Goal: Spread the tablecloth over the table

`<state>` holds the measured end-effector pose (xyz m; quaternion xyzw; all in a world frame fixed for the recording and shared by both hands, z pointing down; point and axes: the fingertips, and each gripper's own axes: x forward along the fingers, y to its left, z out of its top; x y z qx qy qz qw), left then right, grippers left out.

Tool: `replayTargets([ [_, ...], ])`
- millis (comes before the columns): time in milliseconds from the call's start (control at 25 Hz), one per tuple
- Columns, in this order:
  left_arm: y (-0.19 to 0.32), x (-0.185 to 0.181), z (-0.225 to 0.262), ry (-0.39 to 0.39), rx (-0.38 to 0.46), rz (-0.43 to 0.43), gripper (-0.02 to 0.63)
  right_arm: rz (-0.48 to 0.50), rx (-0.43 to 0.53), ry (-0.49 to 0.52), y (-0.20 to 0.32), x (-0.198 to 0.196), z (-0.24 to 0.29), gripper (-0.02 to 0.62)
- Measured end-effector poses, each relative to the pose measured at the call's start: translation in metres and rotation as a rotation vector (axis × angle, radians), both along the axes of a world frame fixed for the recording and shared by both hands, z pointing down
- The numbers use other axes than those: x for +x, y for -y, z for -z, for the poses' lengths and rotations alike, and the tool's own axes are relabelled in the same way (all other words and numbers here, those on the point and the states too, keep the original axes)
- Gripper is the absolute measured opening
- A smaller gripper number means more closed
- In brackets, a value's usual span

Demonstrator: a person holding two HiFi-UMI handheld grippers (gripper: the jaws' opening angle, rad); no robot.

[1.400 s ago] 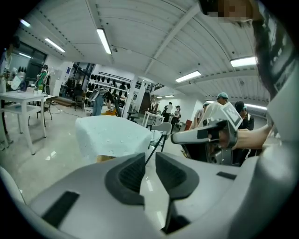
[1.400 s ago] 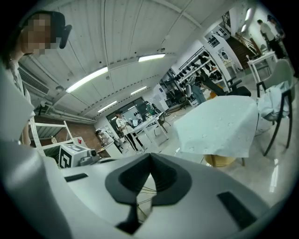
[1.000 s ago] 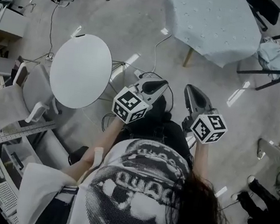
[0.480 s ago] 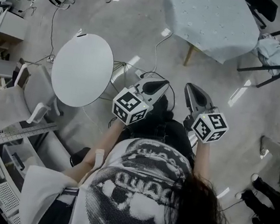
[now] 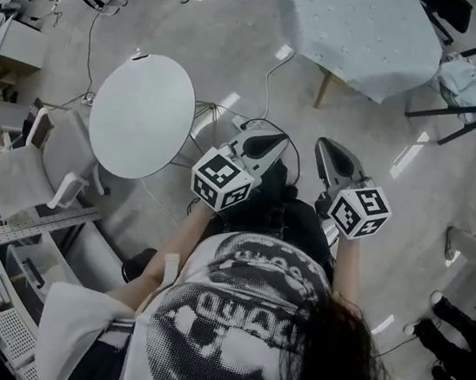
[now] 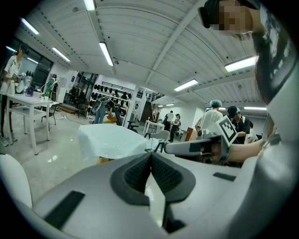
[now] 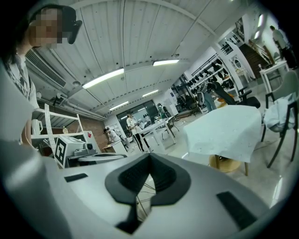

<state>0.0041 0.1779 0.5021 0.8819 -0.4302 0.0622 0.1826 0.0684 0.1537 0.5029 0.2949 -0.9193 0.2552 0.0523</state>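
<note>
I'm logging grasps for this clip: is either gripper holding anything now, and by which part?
Nothing is held. The left gripper and right gripper are shut on nothing; the tablecloth lies draped ahead, apart from both.

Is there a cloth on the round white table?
No, the round white table shows a bare top in the head view; the pale tablecloth is draped farther away.
</note>
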Motion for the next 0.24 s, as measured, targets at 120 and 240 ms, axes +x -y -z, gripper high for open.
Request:
replayTargets([
  [120,0.0010,0.0043,-0.0013,0.000,0.000,-0.006,0.014,0.002,-0.001,-0.004,0.0006,0.0029,-0.0023,-0.005],
  [240,0.0032,0.0102,-0.0023,0.002,0.002,-0.013,0.014,0.001,-0.004,-0.005,0.0024,0.0071,-0.0044,-0.005],
])
